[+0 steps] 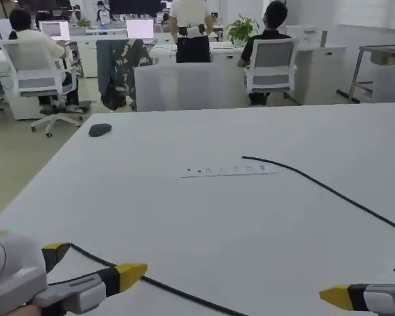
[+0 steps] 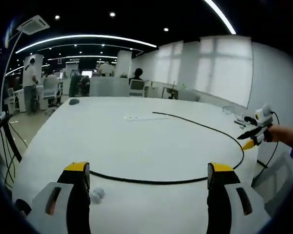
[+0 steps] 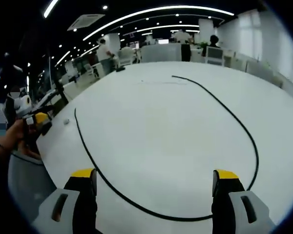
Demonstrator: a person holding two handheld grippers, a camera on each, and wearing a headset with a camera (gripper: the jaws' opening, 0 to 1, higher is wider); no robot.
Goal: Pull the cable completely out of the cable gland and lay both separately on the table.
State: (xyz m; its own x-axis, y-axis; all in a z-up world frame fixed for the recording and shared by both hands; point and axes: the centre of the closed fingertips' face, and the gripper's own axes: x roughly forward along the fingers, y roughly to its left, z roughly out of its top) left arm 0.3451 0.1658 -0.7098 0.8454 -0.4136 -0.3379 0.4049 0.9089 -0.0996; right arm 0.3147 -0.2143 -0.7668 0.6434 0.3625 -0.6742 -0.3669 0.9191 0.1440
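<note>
A: We are logging both tongs as gaping wide and empty. The left tongs (image 2: 148, 169) are hanging over the near left of the worktop (image 1: 217, 224), the right tongs (image 3: 154, 174) over the near right.
B: Agreed. Cable?
A: The cable (image 1: 329, 189) is lying in one big loop across the worktop. One end is far off by the flat white strip (image 1: 229, 170); the other is near, just beside the left tongs.
B: And the cable gland (image 2: 96, 194)?
A: We are taking the small pale lump by that near end for it. It is lying apart from the cable, but it is too small to be sure.
B: So we are judging the task about finished. Risks?
A: We are flagging two. A left jaw pulling away low could be catching the cable end and dragging it onto the gland. The gland is also looking round and sitting near the worktop's edge, so a nudge could be rolling it off.
B: On the right the loop is running close to the edge too. A snag there could be pulling it over.
</note>
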